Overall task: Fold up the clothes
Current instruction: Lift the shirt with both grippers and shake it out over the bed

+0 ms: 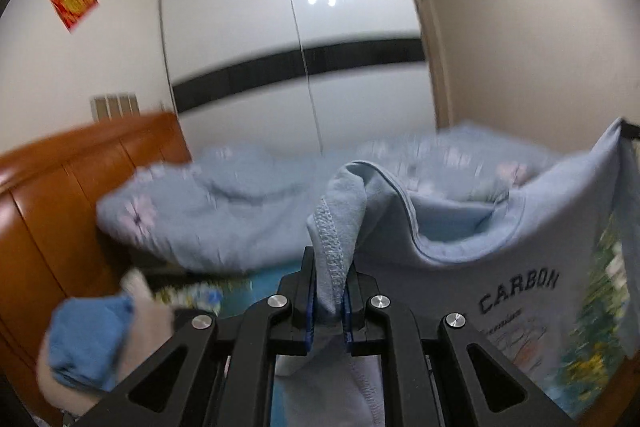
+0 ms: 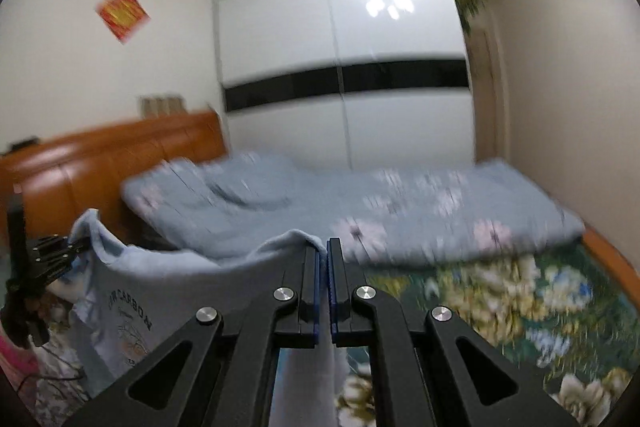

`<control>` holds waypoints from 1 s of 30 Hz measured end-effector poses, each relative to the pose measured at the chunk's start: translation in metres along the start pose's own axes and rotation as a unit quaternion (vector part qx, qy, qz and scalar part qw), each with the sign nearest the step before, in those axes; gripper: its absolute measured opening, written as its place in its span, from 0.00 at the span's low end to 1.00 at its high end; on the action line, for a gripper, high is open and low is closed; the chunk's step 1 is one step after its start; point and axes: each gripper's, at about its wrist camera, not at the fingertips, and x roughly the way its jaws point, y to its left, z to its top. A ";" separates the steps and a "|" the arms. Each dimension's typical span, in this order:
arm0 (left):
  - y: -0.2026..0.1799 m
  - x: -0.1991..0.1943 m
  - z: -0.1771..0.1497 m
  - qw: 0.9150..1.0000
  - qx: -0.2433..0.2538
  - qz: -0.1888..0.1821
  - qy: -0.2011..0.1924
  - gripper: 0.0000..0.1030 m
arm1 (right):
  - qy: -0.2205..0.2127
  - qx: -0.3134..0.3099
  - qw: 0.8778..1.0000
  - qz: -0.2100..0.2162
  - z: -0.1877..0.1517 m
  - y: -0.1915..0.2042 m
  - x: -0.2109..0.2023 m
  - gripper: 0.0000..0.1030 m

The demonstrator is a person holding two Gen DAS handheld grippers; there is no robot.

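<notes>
A light blue T-shirt [image 1: 500, 267] with "CARBON" print hangs stretched in the air between my two grippers. My left gripper [image 1: 330, 291] is shut on one shoulder edge of the shirt; the stitched hem bunches up between its jaws. My right gripper [image 2: 325, 279] is shut on the other shoulder edge of the T-shirt [image 2: 160, 291]. The left gripper also shows at the far left of the right wrist view [image 2: 70, 251], pinching the shirt's corner. The shirt's neck opening sags between the two holds.
A bed with a floral sheet [image 2: 500, 299] lies below. A blue flowered quilt [image 2: 360, 211] lies across it by the orange wooden headboard [image 2: 120, 151]. Folded blue and beige cloth [image 1: 88, 339] sits lower left. A white wardrobe [image 2: 340, 67] stands behind.
</notes>
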 end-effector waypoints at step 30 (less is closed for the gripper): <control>0.011 0.323 -0.131 0.970 -0.024 -0.015 0.243 0.24 | 0.297 0.061 0.944 -0.130 -0.153 -0.046 0.355 0.03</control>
